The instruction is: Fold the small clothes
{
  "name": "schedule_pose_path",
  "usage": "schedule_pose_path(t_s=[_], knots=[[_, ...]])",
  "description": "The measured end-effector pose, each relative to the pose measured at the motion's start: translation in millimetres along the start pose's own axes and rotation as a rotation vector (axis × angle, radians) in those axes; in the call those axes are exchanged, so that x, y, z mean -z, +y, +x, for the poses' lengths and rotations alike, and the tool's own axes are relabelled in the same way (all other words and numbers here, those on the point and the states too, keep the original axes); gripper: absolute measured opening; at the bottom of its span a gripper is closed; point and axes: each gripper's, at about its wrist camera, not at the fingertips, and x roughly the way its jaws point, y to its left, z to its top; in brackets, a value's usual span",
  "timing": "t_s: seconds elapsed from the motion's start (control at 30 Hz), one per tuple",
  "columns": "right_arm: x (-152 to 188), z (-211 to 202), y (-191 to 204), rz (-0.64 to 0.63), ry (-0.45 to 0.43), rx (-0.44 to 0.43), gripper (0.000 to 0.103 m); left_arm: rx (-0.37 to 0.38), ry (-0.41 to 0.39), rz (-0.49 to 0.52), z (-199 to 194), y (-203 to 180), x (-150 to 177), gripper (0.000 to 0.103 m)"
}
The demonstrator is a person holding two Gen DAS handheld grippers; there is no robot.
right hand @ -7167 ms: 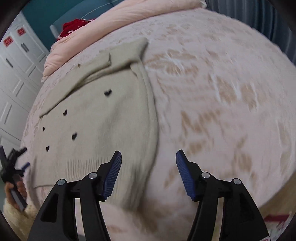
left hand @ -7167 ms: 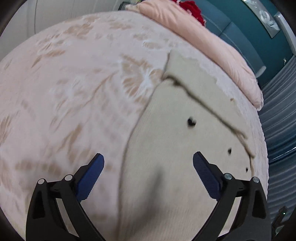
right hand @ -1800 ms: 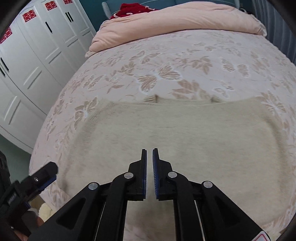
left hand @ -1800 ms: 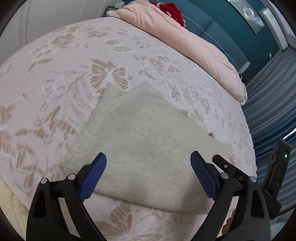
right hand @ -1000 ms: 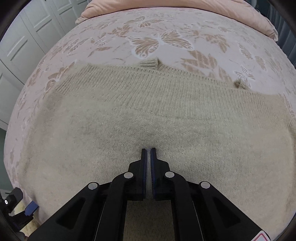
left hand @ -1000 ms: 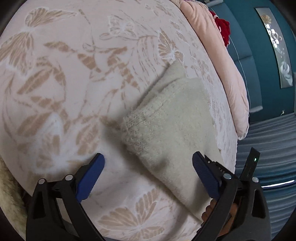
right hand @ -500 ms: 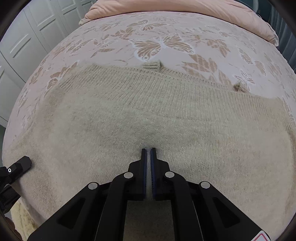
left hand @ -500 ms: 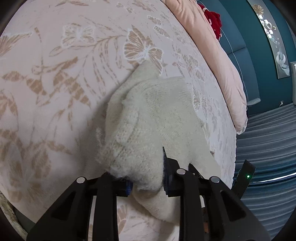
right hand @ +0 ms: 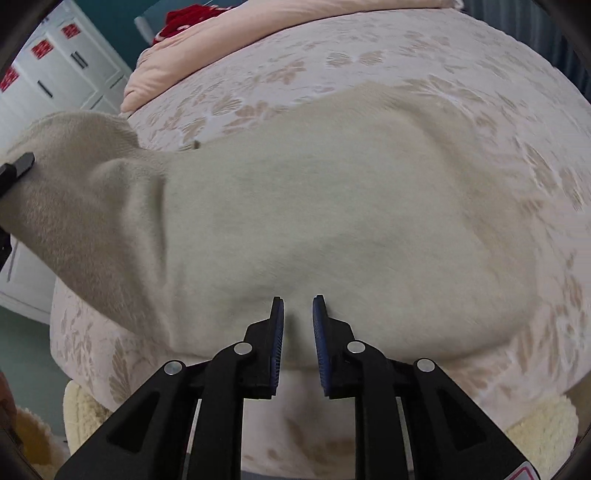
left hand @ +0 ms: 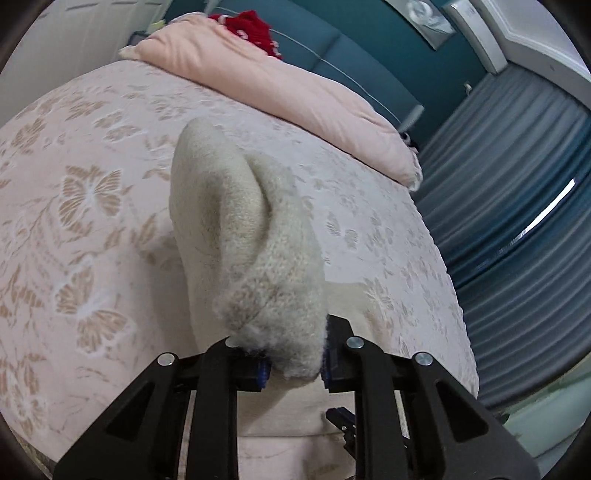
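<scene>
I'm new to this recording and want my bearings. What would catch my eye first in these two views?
The cream sweater: one end is lifted into a peak, pinched in the left claw, while the rest lies flat on the butterfly bedspread. The right claw stands slightly open just over the flat part. Behind, a pink duvet lies along the head of the bed.

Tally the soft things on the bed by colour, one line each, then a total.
Beige: 1, the knit sweater, its end held by the left gripper
Pink: 1, the quilt
Red: 1, the red cloth
Total: 3
</scene>
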Motion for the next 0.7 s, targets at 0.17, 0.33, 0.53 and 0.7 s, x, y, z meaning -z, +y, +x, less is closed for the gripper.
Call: schedule_pose_path(t_s=[0.17,0.33,0.53,0.7], knots=[[17.3,-35.2,-50.9,0.064,-0.053,0.045,0.02,0.037,0.12,0.138,52.5,-61.1,37.7,0.018],[15.5,-50.3,-78.6,0.147,-0.088,-0.007,0.021,-0.015,0.324,0.233,112.7,-76.1,102.5,0.025],[7.1,-79.7,-74.7,0.166,-0.13,-0.141,0.062,-0.063,0.221,0.27,62.6,-53.3,125.6,0.082],[-14.3,-75.5,-52.5,0.224,-0.094,-0.324,0.075,-0.266,0.179,0.35,40.6,-20.6,131.5,0.09]])
